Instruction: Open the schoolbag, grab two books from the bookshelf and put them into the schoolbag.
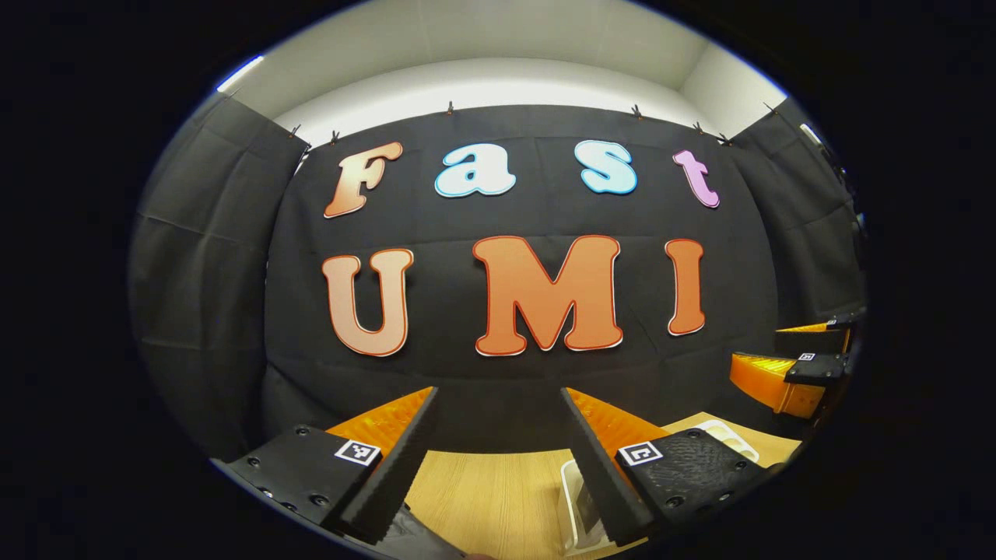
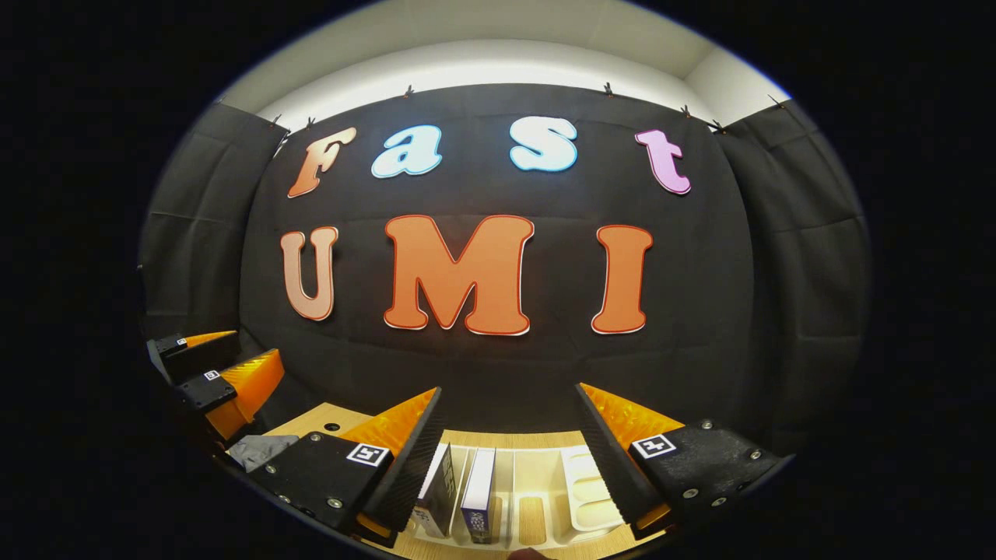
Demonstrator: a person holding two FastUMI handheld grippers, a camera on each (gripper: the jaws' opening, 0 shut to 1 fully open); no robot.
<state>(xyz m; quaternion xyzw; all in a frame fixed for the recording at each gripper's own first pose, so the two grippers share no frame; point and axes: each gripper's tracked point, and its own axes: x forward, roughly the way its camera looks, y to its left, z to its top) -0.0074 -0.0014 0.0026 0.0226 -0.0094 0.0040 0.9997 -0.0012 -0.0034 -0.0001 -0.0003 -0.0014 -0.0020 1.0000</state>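
step: schoolbag (image 2: 261,449) not opened yet, I reckon
grippers: left gripper (image 1: 498,467) and right gripper (image 2: 510,459) spread, empty
next: unzip, then books (image 2: 467,490)

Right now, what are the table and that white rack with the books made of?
The table looks like light wood or a wood-look laminate: pale grain lines, smooth matte top. The white rack looks like moulded plastic: glossy, with rounded dividers. The books standing in it seem to be paper with printed covers.

Your left gripper (image 1: 498,459) and right gripper (image 2: 510,459) each have black finger mounts with screws and small square markers.
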